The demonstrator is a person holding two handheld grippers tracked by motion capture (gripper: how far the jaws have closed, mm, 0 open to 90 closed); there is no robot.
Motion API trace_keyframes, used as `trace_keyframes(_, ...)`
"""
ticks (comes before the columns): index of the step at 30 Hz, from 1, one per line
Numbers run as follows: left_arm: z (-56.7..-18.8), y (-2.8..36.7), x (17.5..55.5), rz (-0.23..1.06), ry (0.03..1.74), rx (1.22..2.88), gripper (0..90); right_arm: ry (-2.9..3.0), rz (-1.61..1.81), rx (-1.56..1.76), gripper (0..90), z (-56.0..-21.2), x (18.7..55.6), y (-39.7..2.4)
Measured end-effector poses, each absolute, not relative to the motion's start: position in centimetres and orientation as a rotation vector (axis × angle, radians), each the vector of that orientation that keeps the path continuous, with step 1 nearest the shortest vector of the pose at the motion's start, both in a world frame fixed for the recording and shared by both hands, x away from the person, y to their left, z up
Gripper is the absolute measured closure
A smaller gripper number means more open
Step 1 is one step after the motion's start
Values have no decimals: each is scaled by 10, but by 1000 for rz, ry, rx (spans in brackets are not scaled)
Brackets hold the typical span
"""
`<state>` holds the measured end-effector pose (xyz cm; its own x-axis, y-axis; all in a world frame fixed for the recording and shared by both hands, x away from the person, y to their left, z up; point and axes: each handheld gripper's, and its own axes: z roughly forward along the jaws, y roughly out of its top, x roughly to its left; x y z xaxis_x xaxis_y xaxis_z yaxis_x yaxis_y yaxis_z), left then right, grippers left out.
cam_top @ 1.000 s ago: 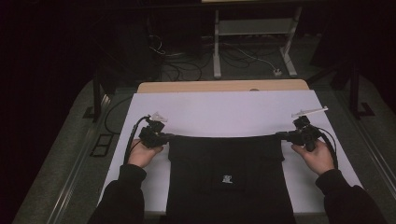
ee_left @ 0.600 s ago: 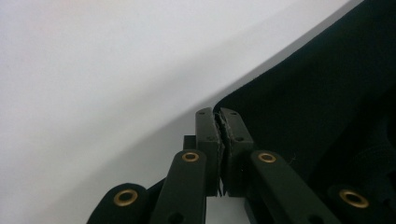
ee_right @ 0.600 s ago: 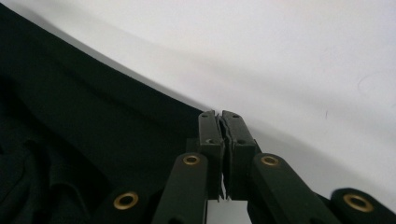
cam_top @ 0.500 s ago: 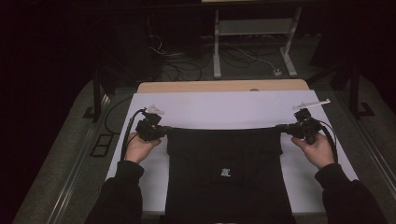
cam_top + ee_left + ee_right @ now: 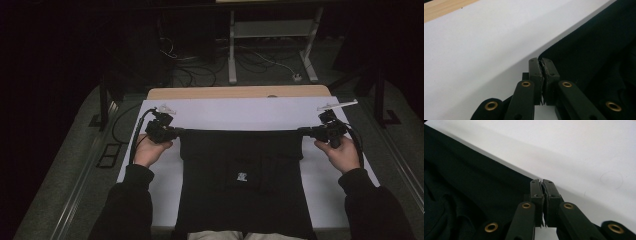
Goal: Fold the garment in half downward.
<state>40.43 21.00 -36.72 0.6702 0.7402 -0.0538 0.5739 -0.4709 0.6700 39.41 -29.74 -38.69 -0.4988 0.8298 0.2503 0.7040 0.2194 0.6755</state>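
High view has the black garment stretched across the white table cover, its far edge pulled taut between the left gripper at nine o'clock and the right gripper at three o'clock, the near end hanging off the table toward the person at six. Both sets of jaws are clamped tight on the far corners of the cloth. This looks like the spreading or folding step, and the next move calls for both hands travelling together, keeping even tension so neither corner slips free.
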Motion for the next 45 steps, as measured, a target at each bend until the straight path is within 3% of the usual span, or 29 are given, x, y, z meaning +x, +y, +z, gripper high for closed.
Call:
trace_keyframes(31, -357, 210, 435, 325, 1072, 2226, 860, 2312, 1097, 1463, 858, -362, 427, -287)
trace_keyframes(45, -365, 204, 457, 325, 1105, 2195, 860, 2274, 1142, 1474, 857, -372, 444, -291)
